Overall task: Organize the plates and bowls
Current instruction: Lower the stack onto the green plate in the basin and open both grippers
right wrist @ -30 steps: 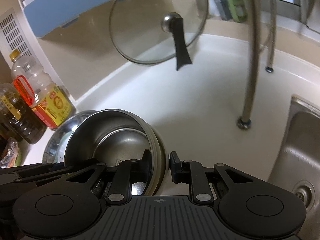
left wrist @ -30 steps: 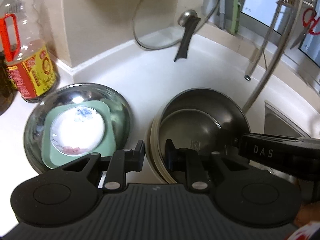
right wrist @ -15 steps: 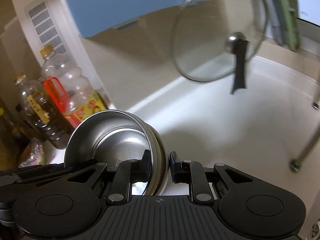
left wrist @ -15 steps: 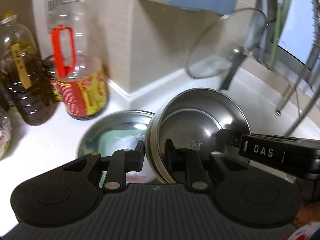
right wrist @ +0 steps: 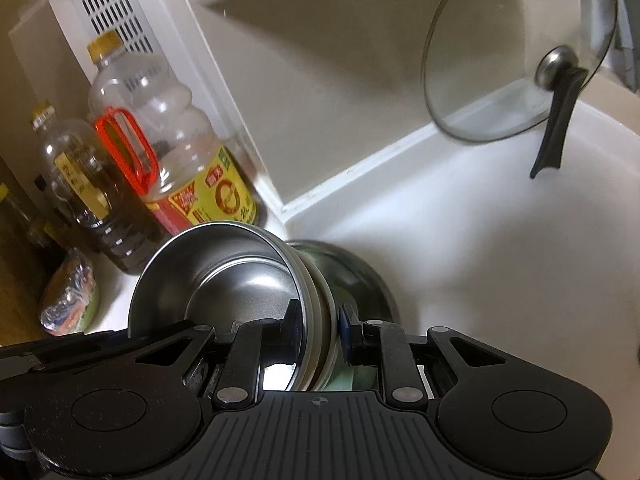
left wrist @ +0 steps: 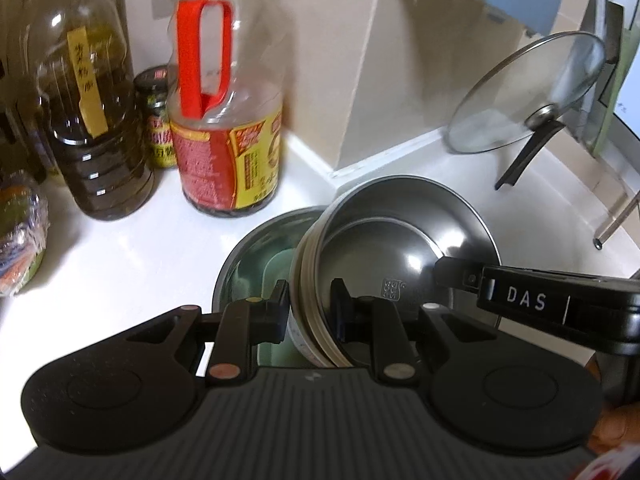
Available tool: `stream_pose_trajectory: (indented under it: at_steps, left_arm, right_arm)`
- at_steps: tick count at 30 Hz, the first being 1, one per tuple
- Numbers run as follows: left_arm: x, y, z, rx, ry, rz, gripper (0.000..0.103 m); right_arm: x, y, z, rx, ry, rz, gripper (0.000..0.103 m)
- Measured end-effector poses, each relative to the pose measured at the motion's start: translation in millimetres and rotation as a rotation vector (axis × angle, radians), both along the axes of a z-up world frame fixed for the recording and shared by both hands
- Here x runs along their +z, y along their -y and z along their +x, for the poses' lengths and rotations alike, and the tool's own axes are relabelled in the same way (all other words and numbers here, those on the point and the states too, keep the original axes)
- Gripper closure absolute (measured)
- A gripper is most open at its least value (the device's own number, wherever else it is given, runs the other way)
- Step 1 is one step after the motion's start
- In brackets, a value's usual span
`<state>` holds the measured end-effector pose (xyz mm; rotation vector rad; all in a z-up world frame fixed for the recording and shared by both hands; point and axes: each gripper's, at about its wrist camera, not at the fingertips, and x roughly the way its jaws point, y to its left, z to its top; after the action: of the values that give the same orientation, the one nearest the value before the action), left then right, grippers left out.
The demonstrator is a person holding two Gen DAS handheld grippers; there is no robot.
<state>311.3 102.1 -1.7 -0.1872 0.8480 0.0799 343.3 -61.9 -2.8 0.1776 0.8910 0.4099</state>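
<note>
Both grippers, left gripper (left wrist: 308, 308) and right gripper (right wrist: 318, 330), pinch opposite rims of the steel bowl stack (left wrist: 400, 252), held directly over the wide steel basin (left wrist: 256, 252) at lower centre frame.

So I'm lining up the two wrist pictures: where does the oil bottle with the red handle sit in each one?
Left wrist: oil bottle with the red handle stands upper left of centre, behind the held stack of steel bowls.
Right wrist: the same bottle stands at left, above the bowls.
Shared landmark: the glass lid leaning on the wall, upper right in both.
</note>
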Motion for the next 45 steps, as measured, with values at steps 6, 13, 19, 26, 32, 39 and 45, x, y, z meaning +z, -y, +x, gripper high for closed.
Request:
stream_pose_trajectory:
  at_steps: [6,13,19,26,32,39,45]
  left_arm:
    - [-13,-8,9,0.005,-0.042,-0.018,0.084]
    - [-20,-14,16,0.005,-0.065,-0.017,0.084]
    - [-23,-16,21,-0.001,-0.087,-0.016,0.084]
    - [-28,-17,25,-0.004,-0.109,-0.020,0.084]
    - [-29,-17,28,-0.009,-0.112,-0.021,0.084]
    - [-32,-18,30,-0.022,-0.106,-0.031,0.085]
    - [-31,-15,29,-0.027,-0.096,-0.016,0.084]
  right_arm:
    - [-11,-8,9,0.001,-0.042,-0.021,0.083]
    - [-20,-14,16,-0.002,-0.072,-0.028,0.084]
    - [-24,-15,21,-0.006,-0.099,-0.026,0.084]
    - [-29,-16,26,-0.009,-0.129,-0.028,0.084]
    - [-29,-16,30,-0.009,-0.138,-0.030,0.084]
    - [-30,-17,32,-0.012,-0.140,-0.035,0.083]
    - [-29,-19,30,0.002,-0.128,-0.054,0.083]
